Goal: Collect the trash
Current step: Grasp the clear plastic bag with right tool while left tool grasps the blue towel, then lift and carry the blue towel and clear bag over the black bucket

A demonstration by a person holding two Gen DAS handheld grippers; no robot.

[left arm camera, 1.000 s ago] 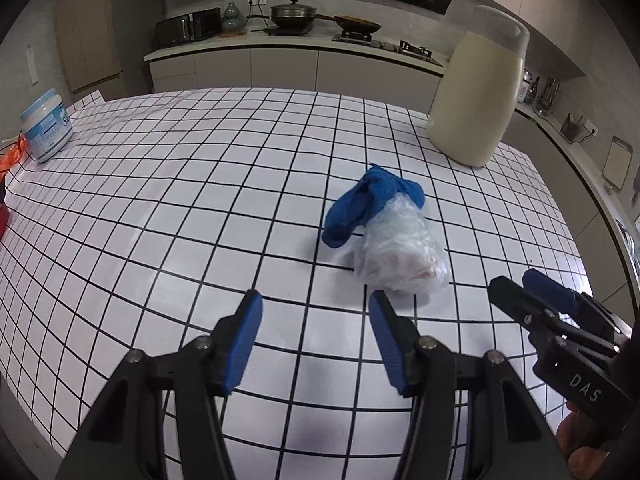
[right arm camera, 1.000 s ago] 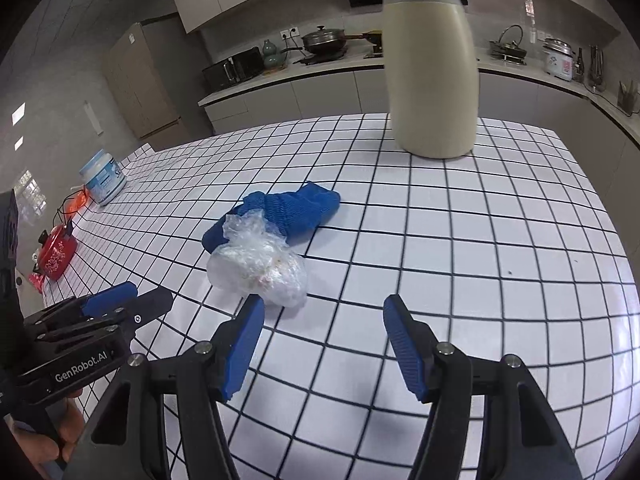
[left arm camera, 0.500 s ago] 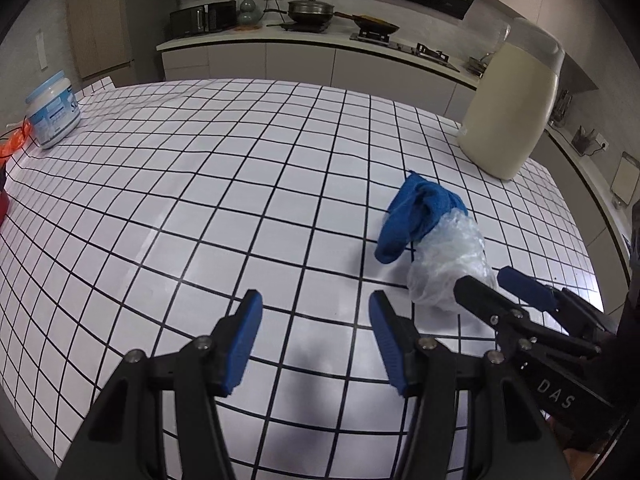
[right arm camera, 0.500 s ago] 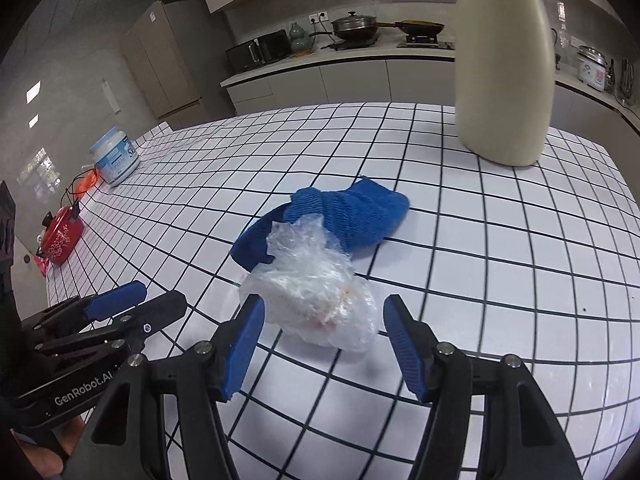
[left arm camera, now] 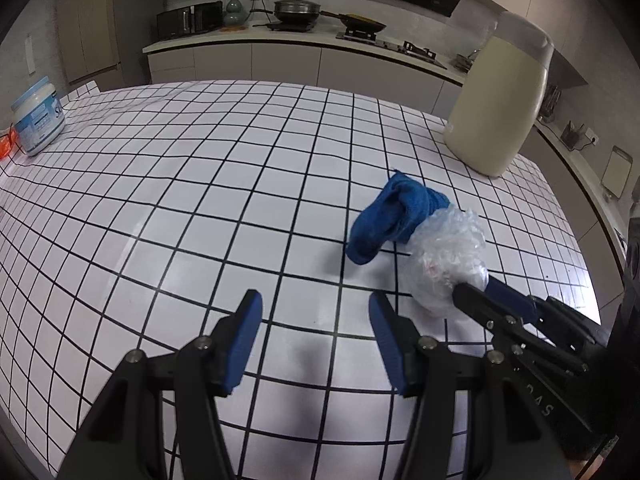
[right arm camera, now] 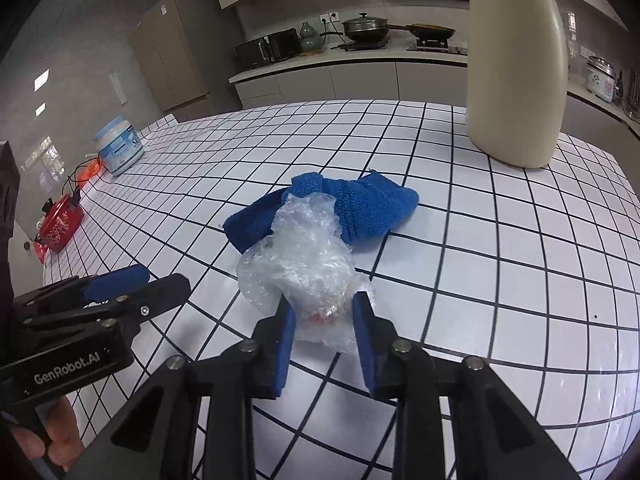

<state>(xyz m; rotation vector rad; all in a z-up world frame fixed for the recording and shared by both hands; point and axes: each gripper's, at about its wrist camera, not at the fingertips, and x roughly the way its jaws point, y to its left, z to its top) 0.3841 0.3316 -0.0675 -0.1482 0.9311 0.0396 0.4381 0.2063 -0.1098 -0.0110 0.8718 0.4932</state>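
Observation:
A crumpled clear plastic bag lies on the white gridded table, against a blue cloth. My right gripper has its jaws closed in on the bag's near end, pads pressing the plastic. The bag and cloth also show in the left wrist view, with the right gripper at the bag. My left gripper is open and empty above the table, left of the bag. It shows at the left of the right wrist view.
A tall cream bin stands at the table's far right. A white-and-blue tub sits at the far left edge, with a red object near it. A kitchen counter with pots runs behind.
My right gripper moved forward onto the plastic bag and its jaws narrowed around it. My left gripper stayed open and shifted slightly left of the bag.

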